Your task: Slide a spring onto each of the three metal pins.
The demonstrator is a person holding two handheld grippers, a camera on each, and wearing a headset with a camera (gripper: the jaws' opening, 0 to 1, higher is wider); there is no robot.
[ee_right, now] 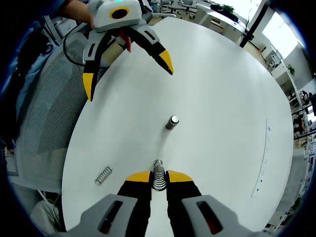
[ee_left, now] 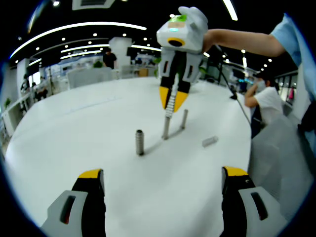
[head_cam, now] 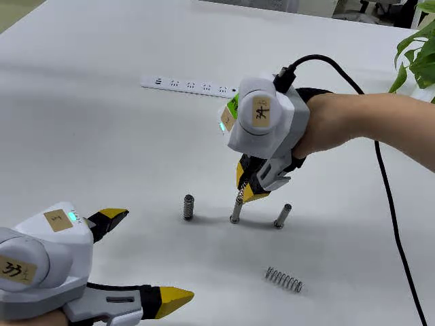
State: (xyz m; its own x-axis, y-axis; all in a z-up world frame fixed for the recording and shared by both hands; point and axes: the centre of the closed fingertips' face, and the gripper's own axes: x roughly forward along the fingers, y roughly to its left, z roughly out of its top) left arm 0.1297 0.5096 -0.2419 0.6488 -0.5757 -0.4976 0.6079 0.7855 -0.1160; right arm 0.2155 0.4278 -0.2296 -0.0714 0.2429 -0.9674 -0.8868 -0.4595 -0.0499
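- Spring [ee_right: 158, 176] sits clamped in our right tongs [head_cam: 249, 191], its lower end meeting the top of the middle pin [head_cam: 235, 216], mid-tabletop [head_cam: 102, 136].
- We see the left pin [head_cam: 188, 207] apparently sleeved in coils. The right pin [head_cam: 283, 216] is bare, and a loose spring [head_cam: 283, 279] lies nearer our edge.
- Our left tongs [head_cam: 156, 255] hang spread apart, holding nothing.
- We judge the risk is misalignment: the spring hangs slightly tilted, so pushing down could buckle it or knock the pin over, and letting go early could flick it away.

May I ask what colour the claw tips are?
Yellow; clearest on the left claw in the head view.
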